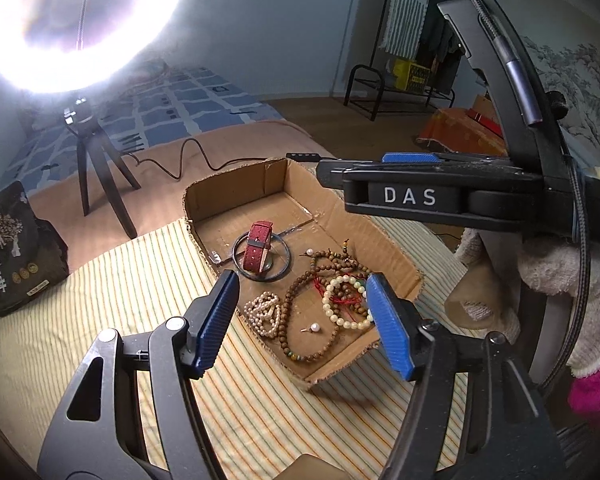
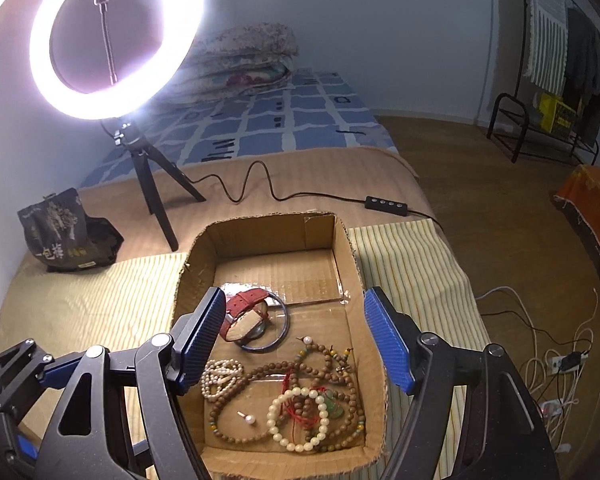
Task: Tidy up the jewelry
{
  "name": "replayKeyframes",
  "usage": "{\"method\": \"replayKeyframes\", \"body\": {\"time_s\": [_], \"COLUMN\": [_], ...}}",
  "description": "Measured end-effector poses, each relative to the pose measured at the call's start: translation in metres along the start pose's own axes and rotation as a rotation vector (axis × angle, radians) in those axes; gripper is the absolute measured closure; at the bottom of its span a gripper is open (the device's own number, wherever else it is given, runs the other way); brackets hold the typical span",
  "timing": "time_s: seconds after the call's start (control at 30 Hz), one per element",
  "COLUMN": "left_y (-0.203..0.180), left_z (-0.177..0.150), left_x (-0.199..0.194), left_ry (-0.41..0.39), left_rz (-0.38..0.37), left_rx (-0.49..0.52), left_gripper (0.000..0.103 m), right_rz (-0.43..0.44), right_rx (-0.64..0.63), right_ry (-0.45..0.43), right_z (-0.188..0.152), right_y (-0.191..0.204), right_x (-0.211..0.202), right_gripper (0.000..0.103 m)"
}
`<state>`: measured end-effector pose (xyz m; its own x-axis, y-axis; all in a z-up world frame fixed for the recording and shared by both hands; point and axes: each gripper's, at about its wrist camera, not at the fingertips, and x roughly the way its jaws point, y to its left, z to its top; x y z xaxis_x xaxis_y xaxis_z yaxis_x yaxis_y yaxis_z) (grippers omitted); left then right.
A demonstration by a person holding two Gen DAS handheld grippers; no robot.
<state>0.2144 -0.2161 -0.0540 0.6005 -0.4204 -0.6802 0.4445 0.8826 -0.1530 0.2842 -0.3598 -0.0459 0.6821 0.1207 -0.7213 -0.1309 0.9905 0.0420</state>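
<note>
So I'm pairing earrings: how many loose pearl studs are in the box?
2: one stud near the front between the bead strands, the other by the dark bangle. More could hide under the beads.

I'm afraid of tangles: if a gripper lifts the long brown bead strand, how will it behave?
The brown bead strand will probably hang limp, since it lies in loose loops. It overlaps the cream bead bracelet and red cord, so it may drag them along.

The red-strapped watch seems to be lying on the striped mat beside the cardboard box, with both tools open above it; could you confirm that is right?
Not quite: the red-strapped watch lies inside the cardboard box, resting over a dark bangle, not on the striped mat. The right wrist view shows this clearly. The rest holds: the left tool and right tool are both open above it.
</note>
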Motion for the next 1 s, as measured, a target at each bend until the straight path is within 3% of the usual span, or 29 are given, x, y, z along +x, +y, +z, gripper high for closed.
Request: {"method": "replayKeyframes", "body": {"time_s": [0.67,0.8,1.0], "left_y": [0.01,0.016,0.023], "left_z": [-0.019,-0.026,-0.033], "left_x": [-0.088,-0.108,-0.129], "left_ry": [-0.077,-0.099,-0.132], "left_rz": [0.02,0.038,0.069], "left_rx": [-0.007,-0.024,-0.038], "left_gripper": [0.035,0.022,0.02], "right_rz": [-0.038,-0.037,-0.063], "right_rx": [-0.028,-0.029,-0.04], "right_ry": [-0.071,-0.091,-0.136], "right_z": [-0.021,-0.028,-0.038], "right_y": [0.032,0.039,0.047], "right_x": [-0.074,-0.091,-0.112], "right_gripper": [0.032,0.031,0.023]}}
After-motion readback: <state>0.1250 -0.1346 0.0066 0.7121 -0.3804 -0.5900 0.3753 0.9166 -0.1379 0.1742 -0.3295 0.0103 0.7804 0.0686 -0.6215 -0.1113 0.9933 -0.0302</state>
